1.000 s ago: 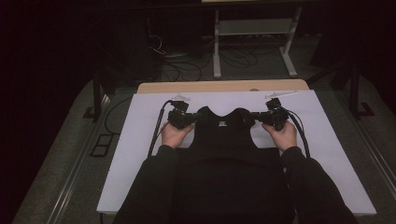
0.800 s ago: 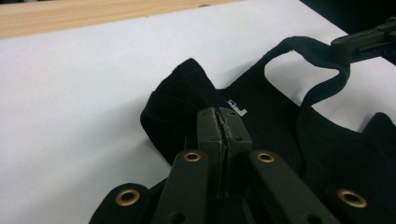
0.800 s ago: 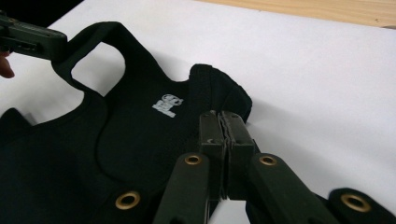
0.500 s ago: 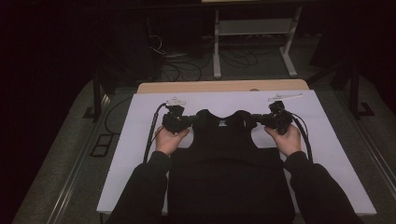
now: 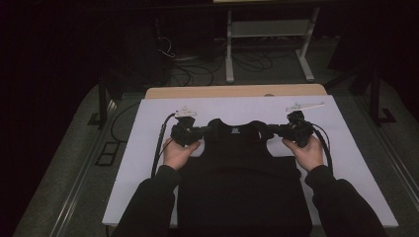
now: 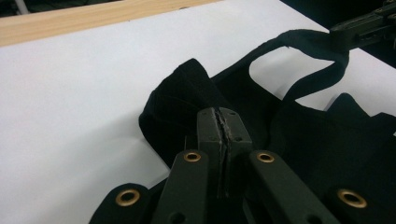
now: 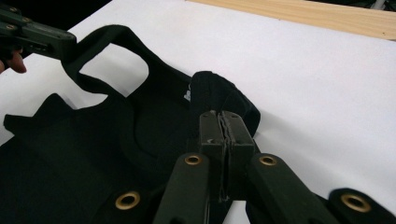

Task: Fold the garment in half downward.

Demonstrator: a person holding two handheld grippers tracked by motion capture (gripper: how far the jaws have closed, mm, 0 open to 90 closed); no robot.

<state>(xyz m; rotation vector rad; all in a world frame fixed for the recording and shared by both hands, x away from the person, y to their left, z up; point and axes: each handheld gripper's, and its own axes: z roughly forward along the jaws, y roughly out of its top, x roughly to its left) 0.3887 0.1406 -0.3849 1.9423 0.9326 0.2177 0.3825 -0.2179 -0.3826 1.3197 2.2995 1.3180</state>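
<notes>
A black vest point(image 5: 242, 182) lies flat on the white sheet point(image 5: 148, 148) that covers the table, neck end toward the far edge. The left gripper point(image 5: 190, 132) has its jaws pressed together on the vest's left shoulder strap point(image 6: 187, 91) — the cloth bunches up at the tips. The right gripper point(image 5: 291, 129) is clamped on the other strap point(image 7: 219, 95) the same way, both straps pulled outward.

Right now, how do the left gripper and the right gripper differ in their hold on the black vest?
The left gripper pinches the vest's left shoulder strap; the right gripper pinches its right strap. The left sits nearer the table's middle, the right closer to its far edge. Both are shut on fabric, pointing inward toward each other.
</notes>
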